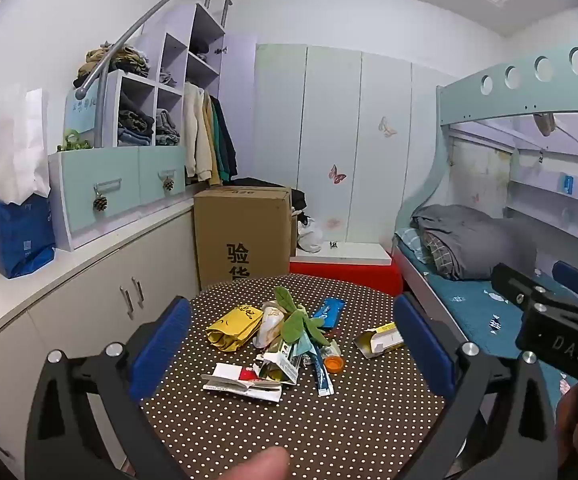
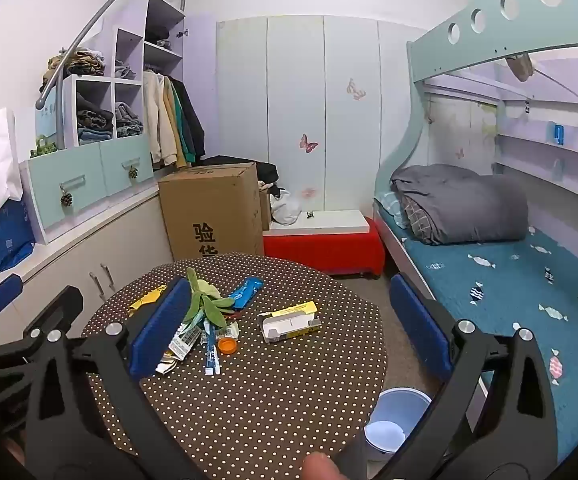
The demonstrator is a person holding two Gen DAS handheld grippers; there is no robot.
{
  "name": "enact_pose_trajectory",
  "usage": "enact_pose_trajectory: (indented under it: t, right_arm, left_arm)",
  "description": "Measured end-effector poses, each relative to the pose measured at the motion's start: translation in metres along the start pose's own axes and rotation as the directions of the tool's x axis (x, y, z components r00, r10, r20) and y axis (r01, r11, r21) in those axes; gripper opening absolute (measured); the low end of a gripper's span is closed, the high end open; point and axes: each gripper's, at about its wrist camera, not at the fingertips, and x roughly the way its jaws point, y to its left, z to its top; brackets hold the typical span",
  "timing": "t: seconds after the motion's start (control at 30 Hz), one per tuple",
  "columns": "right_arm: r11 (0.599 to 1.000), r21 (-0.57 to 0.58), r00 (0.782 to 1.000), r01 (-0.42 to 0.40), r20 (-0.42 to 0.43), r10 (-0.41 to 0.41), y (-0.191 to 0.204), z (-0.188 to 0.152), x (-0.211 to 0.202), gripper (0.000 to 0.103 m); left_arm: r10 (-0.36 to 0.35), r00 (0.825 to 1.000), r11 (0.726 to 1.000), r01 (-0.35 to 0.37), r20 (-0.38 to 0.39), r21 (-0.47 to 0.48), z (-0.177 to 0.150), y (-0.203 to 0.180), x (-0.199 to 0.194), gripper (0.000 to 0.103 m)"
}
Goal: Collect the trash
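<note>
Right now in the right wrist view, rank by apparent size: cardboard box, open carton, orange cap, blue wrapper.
1. cardboard box
2. open carton
3. blue wrapper, close to the carton, so this order is unsure
4. orange cap

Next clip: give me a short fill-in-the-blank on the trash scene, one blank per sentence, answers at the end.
1. The trash lies on a round table whose brown cloth is patterned with white ____.
2. The small bottle cap is ____ in colour.
3. Both the left gripper and the right gripper are ____.
4. The bin stands on the ____ beside the table.

Answers: dots; orange; open; floor
</note>
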Motion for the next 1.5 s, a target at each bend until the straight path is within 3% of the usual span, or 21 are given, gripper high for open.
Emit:
enact_pose_trajectory:
  t: [0.3, 0.9, 1.5]
  right_arm:
    - [1.0, 0.025, 1.0, -0.006, 0.015, 0.006, -0.007, 0.003, -0.002, 0.097]
    - [1.0, 0.028, 0.999, -0.014, 0.052, 0.012, -0.007, 0.004, -0.005, 0.097]
    - [0.999, 0.027, 1.0, 0.025, -0.003, -0.025, -0.009, 0.026, 0.013, 0.097]
  left_arm:
    - [-0.013, 1.0, 0.999, 0.013, -0.012, -0.037, 0.001, 0.006, 0.007, 0.099]
    - [-0.002, 1.0, 1.0, 0.003, 0.007, -0.024, 0.004, 0.009, -0.004, 0.099]
    - [0.004, 1.0, 1.0, -0.004, -0.028, -0.001, 0.023, 0.003, 0.013, 0.099]
